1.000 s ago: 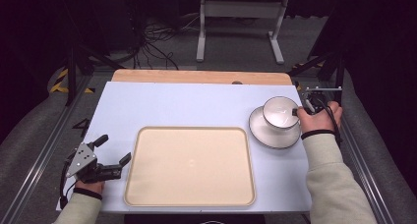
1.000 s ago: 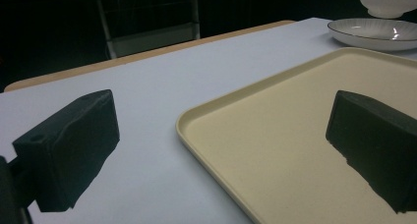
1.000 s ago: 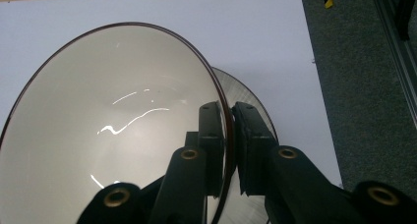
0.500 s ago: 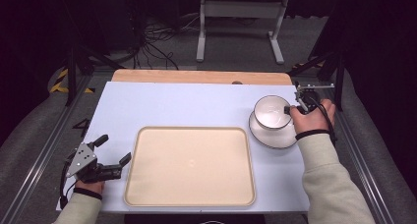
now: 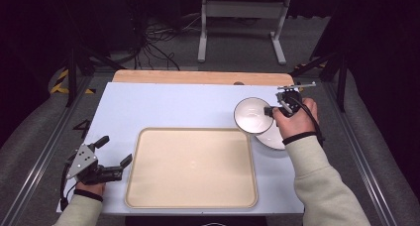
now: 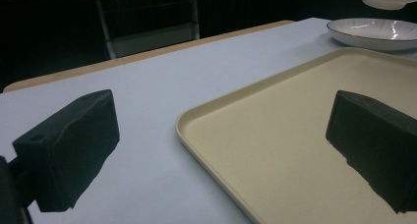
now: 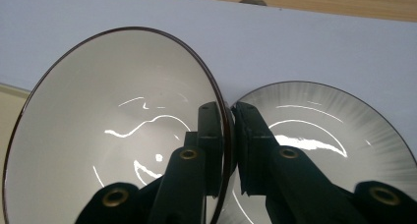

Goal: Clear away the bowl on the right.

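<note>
The bowl [image 5: 253,115] is pinched at its rim by the right claw [image 5: 272,111]; it is best kept level toward the tray [image 5: 190,167] at eight o'clock. The left claw [image 5: 115,155] is released.

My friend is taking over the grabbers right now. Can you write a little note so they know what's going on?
Right gripper: shut on the rim of the bowl, holding it in the air, off the plate.
Left gripper: open, holding nothing, by the tray's left edge.
Plate: on the table, right of the tray.
Done: bowl lifted off the plate.
Left: probably set the bowl on the tray, maybe the plate too.
</note>
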A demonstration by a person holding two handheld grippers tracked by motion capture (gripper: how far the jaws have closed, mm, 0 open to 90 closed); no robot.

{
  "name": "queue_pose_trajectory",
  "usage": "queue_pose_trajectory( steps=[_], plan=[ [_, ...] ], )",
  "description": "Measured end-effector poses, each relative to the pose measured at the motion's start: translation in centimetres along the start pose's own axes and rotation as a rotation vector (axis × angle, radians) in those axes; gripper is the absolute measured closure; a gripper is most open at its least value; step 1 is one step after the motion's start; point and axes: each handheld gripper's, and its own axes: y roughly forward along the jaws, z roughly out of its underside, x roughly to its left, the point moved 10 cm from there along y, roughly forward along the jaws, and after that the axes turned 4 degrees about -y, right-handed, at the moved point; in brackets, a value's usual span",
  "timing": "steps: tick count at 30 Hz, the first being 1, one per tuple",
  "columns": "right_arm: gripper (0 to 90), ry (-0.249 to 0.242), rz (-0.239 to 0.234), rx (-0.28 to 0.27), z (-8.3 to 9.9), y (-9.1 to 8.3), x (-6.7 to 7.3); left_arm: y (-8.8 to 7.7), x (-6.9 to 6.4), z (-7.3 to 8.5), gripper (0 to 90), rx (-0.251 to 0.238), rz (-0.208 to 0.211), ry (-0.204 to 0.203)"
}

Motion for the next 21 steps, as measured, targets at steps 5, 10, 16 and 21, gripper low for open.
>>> queue_pose_trajectory(
  steps=[5, 10, 16, 21],
  plan=[
    [82.0, -0.031, -0.037, -0.004, -0.4, 0.1, 1.8, 0.0, 0.0, 0.0, 0.3, 0.0, 0.003, 0.002],
    [81.9, -0.071, -0.101, -0.002, -0.7, 0.2, 4.2, 0.0, 0.0, 0.0, 0.3, 0.002, 0.005, 0.003],
    [81.9, -0.128, -0.159, -0.002, -0.8, 0.2, 6.8, 0.0, 0.0, 0.0, 0.3, 0.0, 0.005, 0.003],
    [81.8, -0.166, -0.212, 0.004, -0.9, 0.3, 8.8, 0.0, 0.0, 0.0, 0.3, 0.0, 0.006, 0.003]
  ],
)
